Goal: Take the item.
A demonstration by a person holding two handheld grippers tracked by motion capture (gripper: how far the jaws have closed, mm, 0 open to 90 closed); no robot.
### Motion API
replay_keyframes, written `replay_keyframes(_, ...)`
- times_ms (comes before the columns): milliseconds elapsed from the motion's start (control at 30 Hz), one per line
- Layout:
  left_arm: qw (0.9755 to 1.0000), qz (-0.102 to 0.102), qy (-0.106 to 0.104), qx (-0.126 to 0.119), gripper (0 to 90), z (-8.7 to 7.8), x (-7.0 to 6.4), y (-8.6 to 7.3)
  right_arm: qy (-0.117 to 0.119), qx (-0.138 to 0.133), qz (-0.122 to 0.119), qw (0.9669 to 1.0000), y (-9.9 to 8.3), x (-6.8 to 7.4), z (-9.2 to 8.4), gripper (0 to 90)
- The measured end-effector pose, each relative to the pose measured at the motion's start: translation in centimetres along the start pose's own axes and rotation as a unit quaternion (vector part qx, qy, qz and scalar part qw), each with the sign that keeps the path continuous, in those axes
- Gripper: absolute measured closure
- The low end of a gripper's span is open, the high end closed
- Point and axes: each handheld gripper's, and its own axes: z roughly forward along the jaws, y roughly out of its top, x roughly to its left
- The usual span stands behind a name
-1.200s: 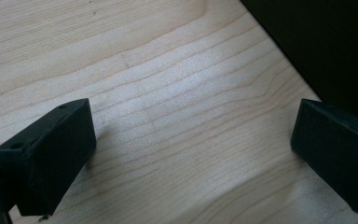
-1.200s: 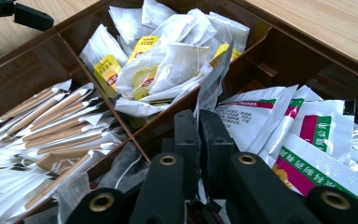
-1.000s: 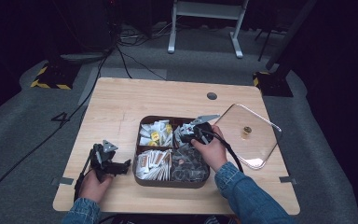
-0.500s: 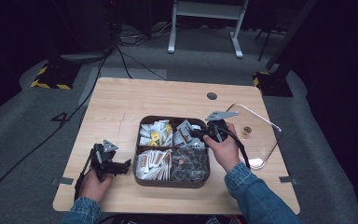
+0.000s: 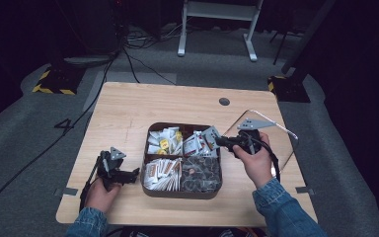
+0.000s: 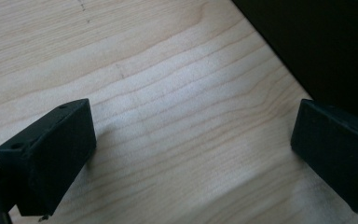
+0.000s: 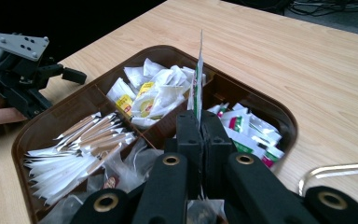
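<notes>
A brown four-compartment tray (image 5: 150, 183) (image 7: 275, 112) of packets stands mid-table. My right gripper (image 5: 217, 141) (image 7: 199, 126) hovers over the tray's right edge, shut on a flat white, red and green packet (image 5: 210, 134) (image 7: 198, 79) held upright on edge. White and yellow packets (image 5: 164, 140) (image 7: 151, 95) fill the far left compartment, red and green ones (image 5: 197, 145) (image 7: 244, 130) the far right, long paper sticks (image 5: 162, 173) (image 7: 81, 149) the near left, clear-wrapped items (image 5: 200, 174) the near right. My left gripper (image 5: 132, 174) (image 6: 191, 154) rests open on bare wood left of the tray.
A clear lid (image 5: 281, 136) with a metal rim (image 7: 340, 169) lies on the table right of the tray, under my right hand. A round grommet hole (image 5: 224, 101) sits near the far edge. Dark floor with cables surrounds the wooden table (image 5: 128, 113).
My right gripper has drawn back to the right, from over the tray's middle to its right edge, with the packet held in it. The left gripper has stayed put.
</notes>
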Motion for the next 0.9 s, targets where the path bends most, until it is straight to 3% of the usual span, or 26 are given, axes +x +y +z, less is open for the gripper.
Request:
replay_keyframes(167, 1.0000, -0.001, 0.000, 0.000, 0.2, 0.1, 0.0, 0.1, -0.009, -0.007, 0.009, 0.9999, -1.2, -0.4, -2.1, 89.0)
replay_keyframes(367, 1.0000, -0.003, 0.003, -0.001, 0.2, 0.3, -0.1, 0.4, -0.013, -0.038, 0.038, 0.9985, -3.4, -0.4, -4.1, 88.9)
replay_keyframes(533, 1.0000, -0.003, 0.003, 0.000, 0.2, 0.5, -0.1, 0.6, -0.021, -0.041, 0.047, 0.9978, -5.1, -0.2, -5.1, 88.9)
replay_keyframes(667, 1.0000, -0.005, 0.004, -0.001, 0.2, 0.6, -0.1, 0.6, -0.039, -0.026, 0.041, 0.9981, -5.9, -0.1, -5.7, 88.9)
replay_keyframes(900, 1.0000, -0.004, 0.005, -0.001, 0.4, 0.6, -0.1, 0.6, -0.049, 0.002, 0.059, 0.9971, -7.8, -0.7, -5.9, 88.9)
